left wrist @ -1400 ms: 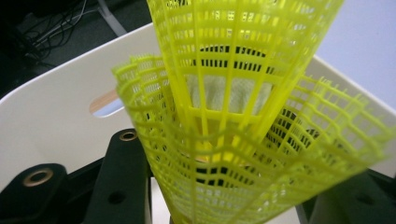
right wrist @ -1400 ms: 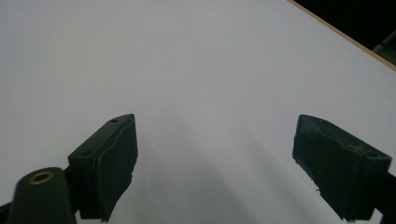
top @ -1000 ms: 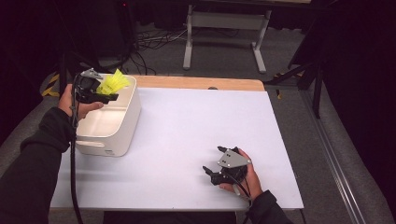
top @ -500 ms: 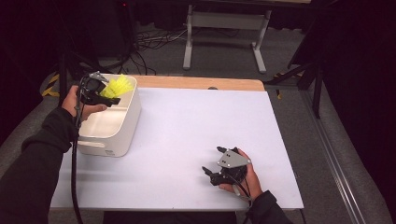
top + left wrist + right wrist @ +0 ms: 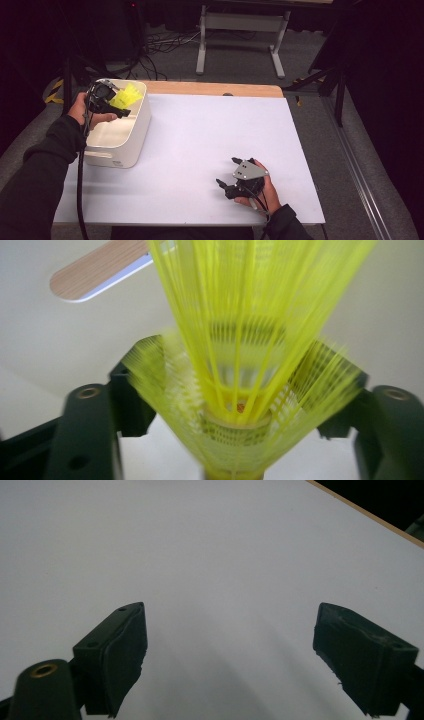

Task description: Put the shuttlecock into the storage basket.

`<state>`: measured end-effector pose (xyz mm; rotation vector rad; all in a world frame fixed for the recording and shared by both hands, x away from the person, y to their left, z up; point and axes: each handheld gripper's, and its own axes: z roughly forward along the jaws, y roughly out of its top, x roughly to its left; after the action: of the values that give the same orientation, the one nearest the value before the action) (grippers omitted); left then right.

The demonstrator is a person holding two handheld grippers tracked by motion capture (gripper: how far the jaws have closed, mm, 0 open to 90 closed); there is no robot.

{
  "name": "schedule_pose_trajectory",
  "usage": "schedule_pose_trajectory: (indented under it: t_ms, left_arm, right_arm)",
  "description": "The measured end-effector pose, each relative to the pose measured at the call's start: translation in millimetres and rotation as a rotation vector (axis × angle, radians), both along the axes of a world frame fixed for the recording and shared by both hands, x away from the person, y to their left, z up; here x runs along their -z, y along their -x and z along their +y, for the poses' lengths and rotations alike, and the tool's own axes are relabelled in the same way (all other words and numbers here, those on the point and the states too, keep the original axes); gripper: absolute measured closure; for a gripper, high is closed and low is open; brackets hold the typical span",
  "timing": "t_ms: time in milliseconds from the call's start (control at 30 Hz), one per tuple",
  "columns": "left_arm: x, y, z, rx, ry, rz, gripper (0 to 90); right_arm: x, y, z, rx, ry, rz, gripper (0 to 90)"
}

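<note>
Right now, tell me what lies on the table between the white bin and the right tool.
Nothing: in the high view the white tabletop is bare between the white bin and the right tool, which rests open.

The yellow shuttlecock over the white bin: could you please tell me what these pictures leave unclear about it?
- Yellow shuttlecock: blurred in the left gripper view, its base cut off by the bottom edge.
- Contact: the left hand-held gripper has just been opening its jaws, with the skirt between them; the blur hides whether the pads touch it.
- White bin: in the high view, hand and gripper hide part of its inside.
</note>
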<state>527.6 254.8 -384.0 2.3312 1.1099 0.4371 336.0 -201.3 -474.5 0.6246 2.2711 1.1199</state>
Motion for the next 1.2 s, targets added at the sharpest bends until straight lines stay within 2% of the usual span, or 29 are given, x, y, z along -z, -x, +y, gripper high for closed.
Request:
schedule_pose_trajectory:
  t_ms: [33, 67, 200, 533, 633, 867, 900, 933, 967, 1100, 1167, 1200]
  left_arm:
    - [1.0, 0.0, -0.9, 0.0, -0.011, 0.006, 27.8]
    - [1.4, -0.2, -1.9, -0.005, -0.021, 0.007, 22.7]
    - [-1.2, 1.8, -2.9, 0.008, -0.009, -0.016, 14.7]
    - [-10.3, 9.0, -2.9, 0.039, 0.022, -0.084, 11.0]
    - [-16.1, 13.3, -4.5, 0.053, 0.024, -0.129, 10.3]
    - [-27.8, 24.8, -3.7, 0.071, 0.072, -0.202, 10.4]
    - [-29.7, 27.2, -3.8, 0.069, 0.068, -0.227, 10.4]
    - [-29.7, 27.2, -3.8, 0.069, 0.068, -0.227, 10.6]
    - [-33.4, 33.3, -4.4, 0.073, 0.082, -0.27, 11.3]
    - [-39.8, 44.9, -6.4, 0.081, 0.105, -0.311, 11.2]
    - [-41.3, 47.6, -6.3, 0.087, 0.097, -0.323, 11.1]
    - [-43.6, 53.3, -5.7, 0.088, 0.105, -0.343, 11.2]
  right_arm:
    - [0.2, -0.3, -0.2, 0.001, 0.001, 0.001, 14.9]
    - [0.3, -0.6, -0.3, 0.001, 0.0, 0.003, 14.9]
    - [0.3, -1.0, -0.2, 0.001, -0.001, 0.004, 14.8]
    - [-0.6, -1.1, -0.9, 0.004, -0.004, 0.0, 14.8]
    - [-1.4, -0.7, -1.3, 0.005, -0.004, -0.005, 14.8]
    - [-3.4, 0.8, -2.3, 0.005, -0.003, -0.017, 14.7]
    - [-3.7, 1.1, -2.7, 0.005, -0.002, -0.019, 14.7]
    - [-3.7, 1.1, -2.7, 0.005, -0.002, -0.019, 14.7]
    - [-4.3, 1.6, -3.3, 0.006, -0.002, -0.023, 14.7]
    - [-5.0, 2.3, -3.8, 0.01, -0.003, -0.026, 14.7]
    - [-5.3, 2.9, -3.3, 0.01, -0.003, -0.028, 14.7]
    - [-5.6, 3.3, -3.3, 0.009, -0.002, -0.029, 14.7]
